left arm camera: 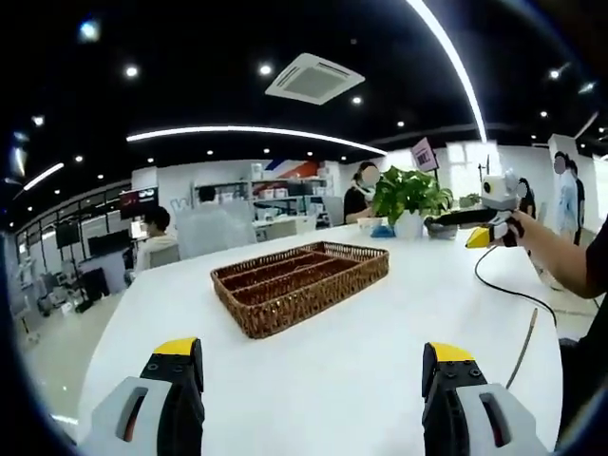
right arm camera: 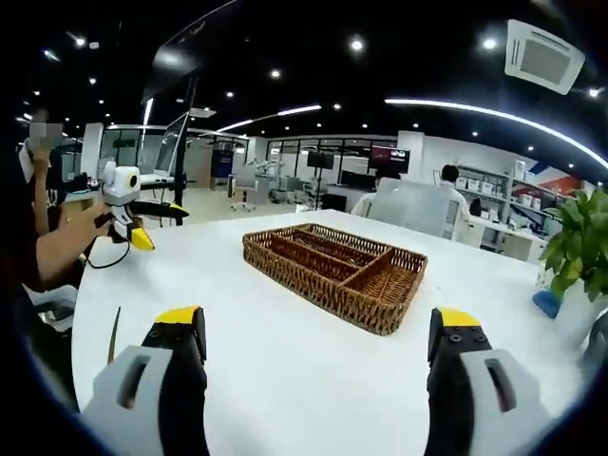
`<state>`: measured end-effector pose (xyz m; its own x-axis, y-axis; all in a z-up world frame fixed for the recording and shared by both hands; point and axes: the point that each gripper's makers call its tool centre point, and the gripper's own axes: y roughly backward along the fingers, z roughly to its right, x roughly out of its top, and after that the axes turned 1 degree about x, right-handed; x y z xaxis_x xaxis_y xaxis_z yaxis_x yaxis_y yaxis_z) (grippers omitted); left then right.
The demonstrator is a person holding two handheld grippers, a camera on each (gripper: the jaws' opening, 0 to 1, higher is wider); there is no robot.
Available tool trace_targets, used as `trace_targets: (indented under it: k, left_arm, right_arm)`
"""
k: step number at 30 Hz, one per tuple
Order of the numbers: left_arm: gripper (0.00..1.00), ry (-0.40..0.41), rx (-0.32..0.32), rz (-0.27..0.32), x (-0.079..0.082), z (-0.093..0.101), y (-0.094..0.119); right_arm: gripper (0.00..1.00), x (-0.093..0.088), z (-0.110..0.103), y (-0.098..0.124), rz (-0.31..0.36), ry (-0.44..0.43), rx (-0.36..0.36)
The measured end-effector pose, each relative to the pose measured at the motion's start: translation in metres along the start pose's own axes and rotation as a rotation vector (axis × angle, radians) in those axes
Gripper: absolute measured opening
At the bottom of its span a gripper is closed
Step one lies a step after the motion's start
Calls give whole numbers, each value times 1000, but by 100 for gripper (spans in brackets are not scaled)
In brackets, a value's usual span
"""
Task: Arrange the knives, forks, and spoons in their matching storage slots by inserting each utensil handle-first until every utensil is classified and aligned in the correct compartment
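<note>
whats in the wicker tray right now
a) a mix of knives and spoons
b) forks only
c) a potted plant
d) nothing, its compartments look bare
d: in both the left and right gripper views the wicker tray shows only its woven dividers and floors, with no utensil in any compartment; the potted plant stands apart on the white table behind it.

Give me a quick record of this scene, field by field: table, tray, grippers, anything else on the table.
Table: white table, round edge
Tray: wicker tray with long slots and a shorter end compartment; no utensils seen in it
Left gripper: left gripper open, above the table, holding nothing
Right gripper: right gripper open, holding nothing
Other device: another handheld gripper in a person's hand across the table
Plant: potted plant behind the tray
</note>
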<state>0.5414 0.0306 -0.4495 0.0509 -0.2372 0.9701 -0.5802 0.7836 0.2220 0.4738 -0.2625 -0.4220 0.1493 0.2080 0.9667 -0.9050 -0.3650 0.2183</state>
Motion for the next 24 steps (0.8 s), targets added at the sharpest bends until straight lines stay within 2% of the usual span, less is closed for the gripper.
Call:
trace_targets:
  k: [5, 10, 16, 19, 24]
  left_arm:
    - [100, -18, -7, -14, 0, 7, 3]
    - [100, -30, -8, -32, 16, 4, 8]
    - [100, -41, -13, -34, 39, 6, 17]
    - [100, -53, -11, -32, 41, 9, 18]
    - [100, -52, -10, -37, 34, 13, 21]
  right_arm:
    - [100, -3, 4, 13, -14, -2, -42]
    - [100, -2, 6, 24, -39, -3, -75]
    - [100, 5, -22, 36, -10, 21, -7]
    - [100, 4, -25, 38, 20, 28, 20]
    - [100, 1, -56, 49, 68, 7, 164]
